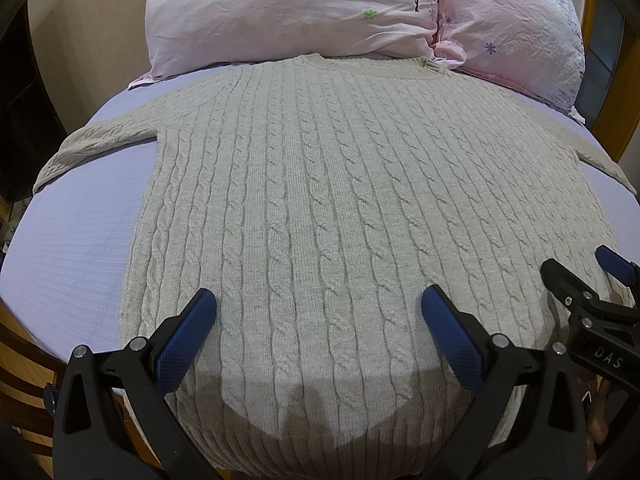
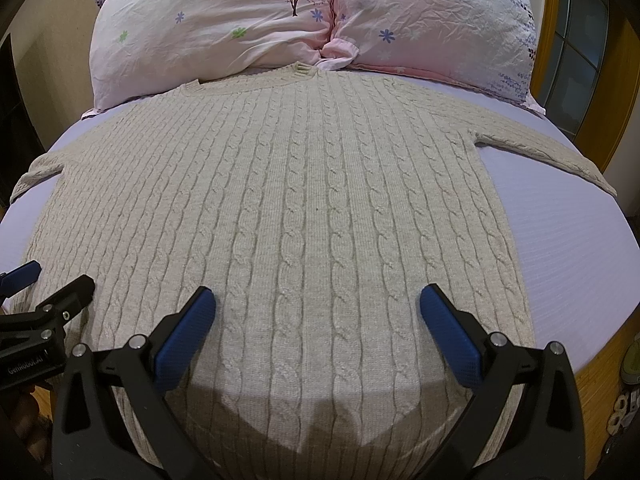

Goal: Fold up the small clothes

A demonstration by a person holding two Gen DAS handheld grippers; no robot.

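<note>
Left wrist view looks down the length of a beige cable-knit sweater [image 1: 312,184] spread flat on a bed with a lavender sheet [image 1: 76,240], collar at twelve o'clock, hem at six o'clock under the camera. The left gripper [image 1: 319,312] hangs over the lower part of the sweater with its blue-padded fingers [image 1: 188,336] set wide apart; nothing lies between them, and whether the tips touch the knit I cannot tell. Its shadow falls on the hem below. At three o'clock the right gripper [image 1: 580,272] shows from the side above the sweater's right edge.

From the right wrist view, the same sweater [image 2: 304,200] fills the bed, one sleeve reaching out toward two o'clock across the sheet [image 2: 568,248] and the other toward nine o'clock. The right gripper [image 2: 318,312] also has its fingers [image 2: 452,340] spread wide over the lower body of the sweater, gripping nothing. The left gripper [image 2: 40,280] sits at nine o'clock near the left hem edge. Two pink flowered pillows [image 2: 224,32] lie just beyond the collar at twelve o'clock, touching it.
</note>
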